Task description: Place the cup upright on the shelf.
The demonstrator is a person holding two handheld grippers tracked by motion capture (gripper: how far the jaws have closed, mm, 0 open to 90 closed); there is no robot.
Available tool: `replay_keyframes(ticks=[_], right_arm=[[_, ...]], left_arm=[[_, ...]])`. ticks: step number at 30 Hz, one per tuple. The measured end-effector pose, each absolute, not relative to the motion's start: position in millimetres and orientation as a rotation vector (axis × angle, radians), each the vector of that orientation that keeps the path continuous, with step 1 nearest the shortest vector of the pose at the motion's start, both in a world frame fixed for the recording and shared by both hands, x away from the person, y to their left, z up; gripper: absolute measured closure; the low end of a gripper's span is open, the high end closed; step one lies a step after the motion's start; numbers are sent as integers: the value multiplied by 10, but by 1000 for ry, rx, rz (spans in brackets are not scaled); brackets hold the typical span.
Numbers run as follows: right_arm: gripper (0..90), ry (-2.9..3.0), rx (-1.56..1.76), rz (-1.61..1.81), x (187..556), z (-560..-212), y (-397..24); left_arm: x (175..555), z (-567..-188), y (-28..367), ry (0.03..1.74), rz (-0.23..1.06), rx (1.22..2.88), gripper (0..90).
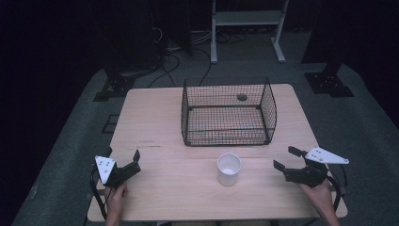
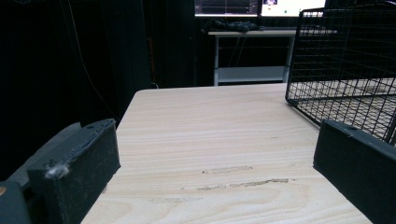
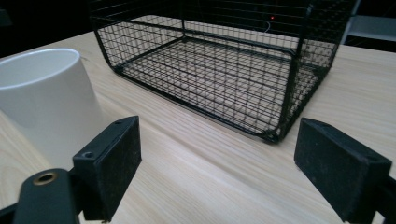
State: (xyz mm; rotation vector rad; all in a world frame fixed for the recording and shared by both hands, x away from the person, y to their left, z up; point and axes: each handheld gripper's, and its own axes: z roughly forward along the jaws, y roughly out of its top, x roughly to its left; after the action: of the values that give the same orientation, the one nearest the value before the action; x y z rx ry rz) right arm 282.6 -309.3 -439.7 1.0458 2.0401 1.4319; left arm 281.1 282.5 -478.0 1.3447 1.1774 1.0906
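Observation:
A white cup [image 1: 229, 168] stands upright and empty near the table's front middle. Behind it sits a black wire basket [image 1: 226, 136], with nothing in it that I can make out. My left gripper [image 1: 123, 153] rests at the front left, well away from the cup. In the left gripper view its jaws [image 2: 215, 149] stand open over bare wood, with the basket [image 2: 345, 60] ahead on the right. My right gripper [image 1: 286, 157] hovers at the front right and is open. In the right gripper view, the cup [image 3: 46, 98] is just left of its jaws [image 3: 219, 154] and the basket [image 3: 210, 65] lies ahead.
The wooden table [image 1: 155, 117] has bare room left of the basket and along the front. A small dark hole [image 1: 242, 97] shows in the tabletop through the basket. On the floor beyond stand a white rack [image 1: 247, 19], cables and black stand feet [image 1: 329, 84].

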Motion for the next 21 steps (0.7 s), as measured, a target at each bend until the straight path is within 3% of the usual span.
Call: replay_keyframes(ticks=[21], right_arm=[[137, 2151, 925, 1434, 2919, -4214, -2746]], left_arm=[[2812, -4780, 2830, 1179, 1089, 1343, 0]])
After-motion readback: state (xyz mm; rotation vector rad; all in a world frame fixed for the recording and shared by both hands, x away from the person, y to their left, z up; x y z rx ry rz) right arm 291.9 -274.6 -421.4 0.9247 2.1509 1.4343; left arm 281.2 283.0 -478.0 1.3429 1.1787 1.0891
